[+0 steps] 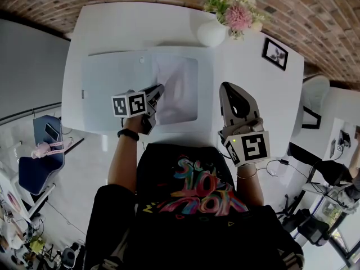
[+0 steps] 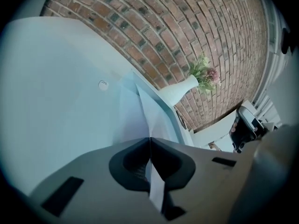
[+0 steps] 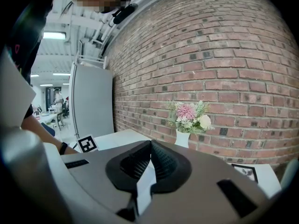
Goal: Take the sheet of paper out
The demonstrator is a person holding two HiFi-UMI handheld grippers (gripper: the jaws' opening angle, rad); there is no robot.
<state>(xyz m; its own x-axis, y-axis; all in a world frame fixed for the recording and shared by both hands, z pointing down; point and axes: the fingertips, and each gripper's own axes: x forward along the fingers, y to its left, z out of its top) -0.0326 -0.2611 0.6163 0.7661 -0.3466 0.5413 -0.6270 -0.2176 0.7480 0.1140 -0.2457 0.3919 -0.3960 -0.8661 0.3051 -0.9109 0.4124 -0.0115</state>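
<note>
Already the left gripper is pressing its jaws together on a thin pale edge that is rising in a tented ridge from the open light-blue folder. By my reading this is the near left edge of the sheet of paper, though a clear cover leaf cannot be ruled out. The right gripper is keeping its jaws together on nothing, hovering over the white table just right of the folder and pointing toward the far brick wall.

The sheet is lying in the folder's right half, flat apart from the pinched edge and wholly inside the folder's outline. As I judge it, the task is only getting started. The grip is being made, while lifting the sheet, sliding it free and setting it down are all waiting to be done. Nothing is pinning the folder, so it may well be coming along when the sheet is pulled.

Nothing readable is showing anywhere. The folder is bearing only a small round stud near its far middle, and no label. The cubes on the grippers are carrying black-and-white square markers, not text. The person's black T-shirt is displaying bright graffiti-style lettering that I cannot make out. A white vase of flowers and a small framed picture are standing at the far right, neither showing a brand.
</note>
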